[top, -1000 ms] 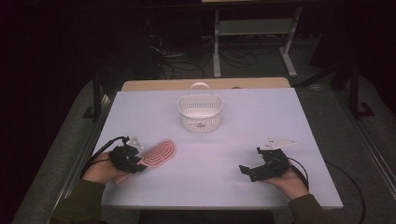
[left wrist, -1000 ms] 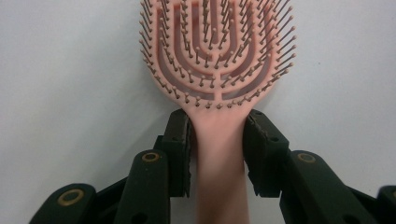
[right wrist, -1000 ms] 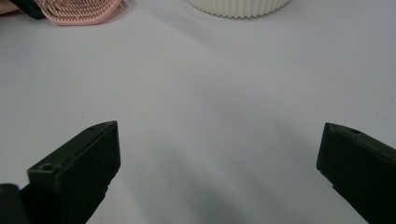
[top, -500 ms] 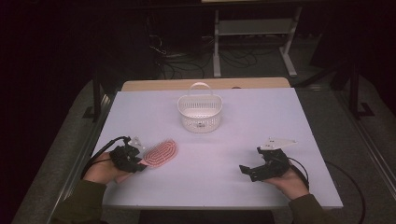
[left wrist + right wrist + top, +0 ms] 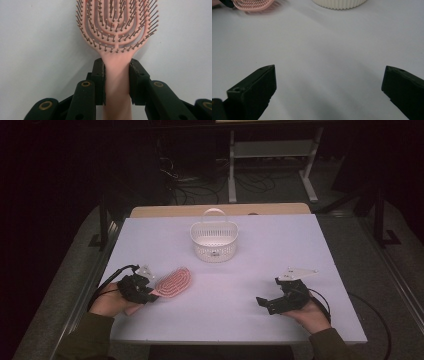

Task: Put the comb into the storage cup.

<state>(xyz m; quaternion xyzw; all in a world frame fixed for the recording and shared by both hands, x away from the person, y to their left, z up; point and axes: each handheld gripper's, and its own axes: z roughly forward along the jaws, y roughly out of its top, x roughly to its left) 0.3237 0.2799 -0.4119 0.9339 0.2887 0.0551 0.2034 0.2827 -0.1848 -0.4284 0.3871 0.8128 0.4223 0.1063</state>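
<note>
The left claw has just squeezed shut on the pink brush handle, brush lying on the tabletop. It might slip or tip when lifted. The right claw stays open, holding nothing.

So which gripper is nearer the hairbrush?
Left. The left gripper is clamped on the hairbrush handle; the right gripper sits open, far across the table.
</note>
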